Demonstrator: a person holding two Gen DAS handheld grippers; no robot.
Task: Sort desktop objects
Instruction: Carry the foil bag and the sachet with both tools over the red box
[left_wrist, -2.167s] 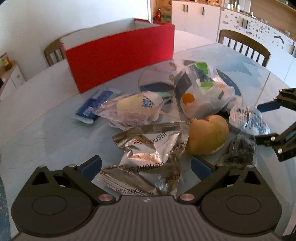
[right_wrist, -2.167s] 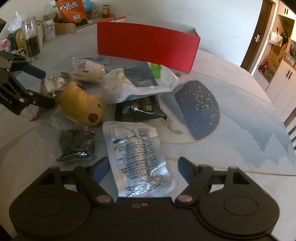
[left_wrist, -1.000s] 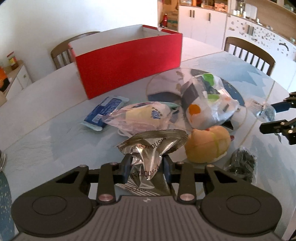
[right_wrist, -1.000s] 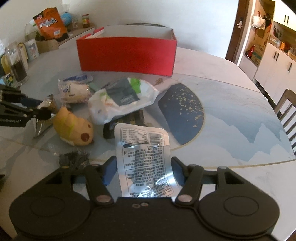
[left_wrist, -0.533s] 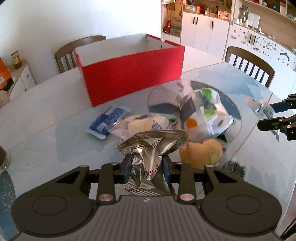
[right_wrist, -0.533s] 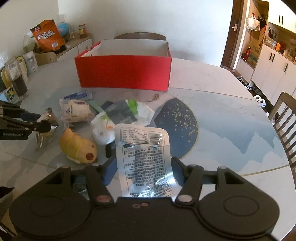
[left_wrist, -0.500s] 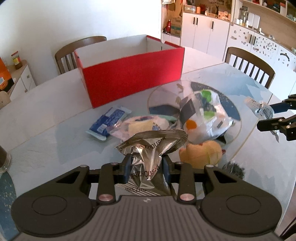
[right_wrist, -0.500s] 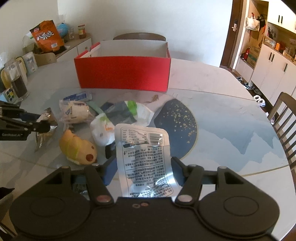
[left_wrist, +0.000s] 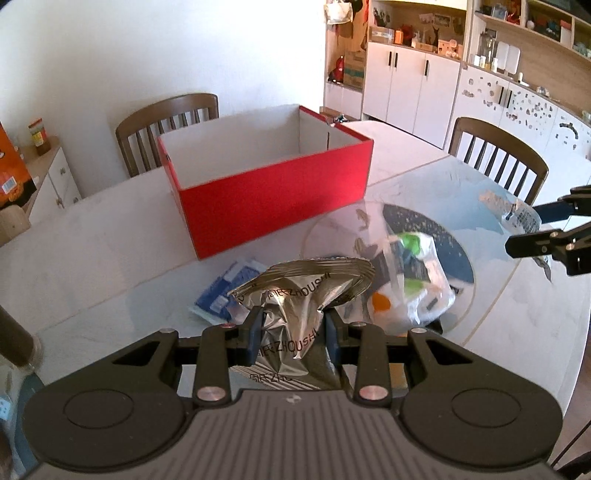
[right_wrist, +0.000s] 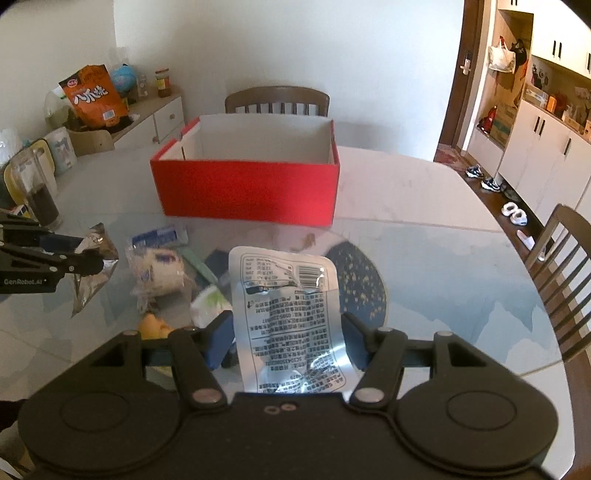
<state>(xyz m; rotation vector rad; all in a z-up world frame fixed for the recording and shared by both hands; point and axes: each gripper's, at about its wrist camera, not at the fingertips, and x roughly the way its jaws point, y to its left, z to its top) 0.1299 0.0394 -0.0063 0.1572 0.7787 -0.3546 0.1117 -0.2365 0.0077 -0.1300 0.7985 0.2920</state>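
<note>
Two packets are up off the table (right_wrist: 443, 229), both short of the open red box (right_wrist: 251, 192), which stands empty at the far side; the clear printed pouch (right_wrist: 284, 314), flat, light and slippery, lies lengthwise between the right tongs (right_wrist: 288, 332), pinched by its side edges, a hold that could slip; the crumpled foil bag (left_wrist: 295, 295), soft and crushable, is nipped at its narrow middle by the left tongs (left_wrist: 293, 325), pressed tight; a white plastic bag (left_wrist: 413, 291) and a blue packet (left_wrist: 221, 291) wait below.
</note>
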